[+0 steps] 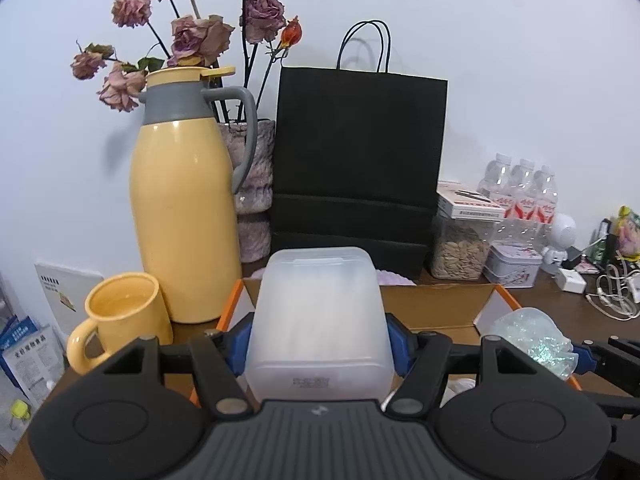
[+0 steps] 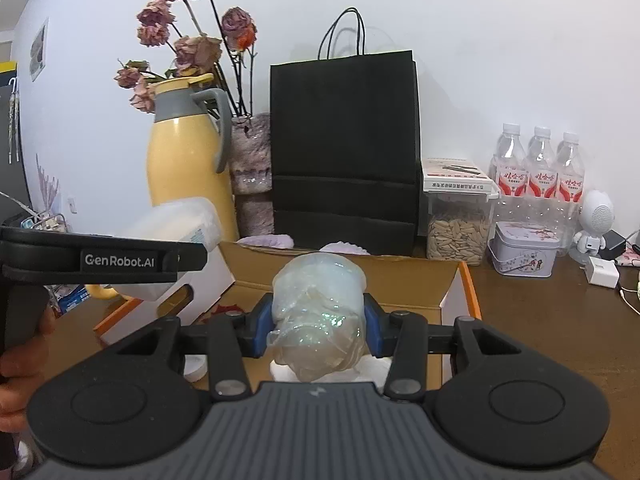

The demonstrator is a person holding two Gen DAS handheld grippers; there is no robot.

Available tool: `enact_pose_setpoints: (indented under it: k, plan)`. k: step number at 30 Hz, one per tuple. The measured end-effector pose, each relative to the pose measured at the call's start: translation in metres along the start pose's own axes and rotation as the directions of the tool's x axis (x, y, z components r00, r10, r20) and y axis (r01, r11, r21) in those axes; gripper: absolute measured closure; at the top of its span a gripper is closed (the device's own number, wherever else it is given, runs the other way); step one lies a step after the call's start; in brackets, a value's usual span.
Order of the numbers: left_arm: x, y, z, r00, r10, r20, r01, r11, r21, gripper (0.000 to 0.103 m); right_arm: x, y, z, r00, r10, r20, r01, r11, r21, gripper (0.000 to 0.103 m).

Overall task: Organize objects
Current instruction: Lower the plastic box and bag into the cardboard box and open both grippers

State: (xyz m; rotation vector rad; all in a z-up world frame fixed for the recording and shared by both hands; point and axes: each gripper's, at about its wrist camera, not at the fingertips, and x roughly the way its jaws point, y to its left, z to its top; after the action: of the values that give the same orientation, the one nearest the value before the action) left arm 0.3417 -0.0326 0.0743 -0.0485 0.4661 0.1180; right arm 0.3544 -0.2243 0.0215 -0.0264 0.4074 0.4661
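Left claw [image 1: 319, 346] grips frosted plastic box [image 1: 318, 320]; right claw [image 2: 318, 330] grips crumpled iridescent wrap [image 2: 318, 312]. Both held above open cardboard box [image 2: 404, 280] on bench [image 2: 540, 320].

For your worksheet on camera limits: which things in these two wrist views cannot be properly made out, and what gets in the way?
- Cardboard box floor: both views, hidden by the held frosted container and iridescent bag.
- Container contents: left view, frosted walls blur them.
- Leaflets: left view, cut by the edge.
- Bottle labels: right view, too small.
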Motion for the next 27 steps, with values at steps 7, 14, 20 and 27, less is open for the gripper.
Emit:
enact_pose_setpoints:
  k: [7, 14, 20, 27]
  plan:
    - [0.021, -0.003, -0.003, 1.0, 0.003, -0.026, -0.002, 1.0, 0.014, 0.039, 0.026, -0.008, -0.002, 0.999, -0.013, -0.038, 0.013, 1.0, -0.001, 0.058]
    - [0.033, -0.002, -0.005, 0.998, 0.061, -0.004, -0.061, 0.998, 0.006, 0.0, 0.043, -0.017, -0.007, 0.995, -0.057, -0.085, 0.057, 0.998, 0.001, 0.019]
    - [0.037, -0.003, -0.007, 0.997, 0.076, -0.029, -0.076, 0.997, 0.007, 0.0, 0.048, -0.017, -0.011, 0.987, -0.108, -0.119, 0.106, 0.994, -0.027, 0.0]
    - [0.036, -0.003, -0.008, 0.997, 0.075, -0.036, -0.075, 0.997, 0.009, 0.0, 0.046, -0.017, -0.009, 0.987, -0.104, -0.123, 0.102, 0.994, -0.025, 0.0]
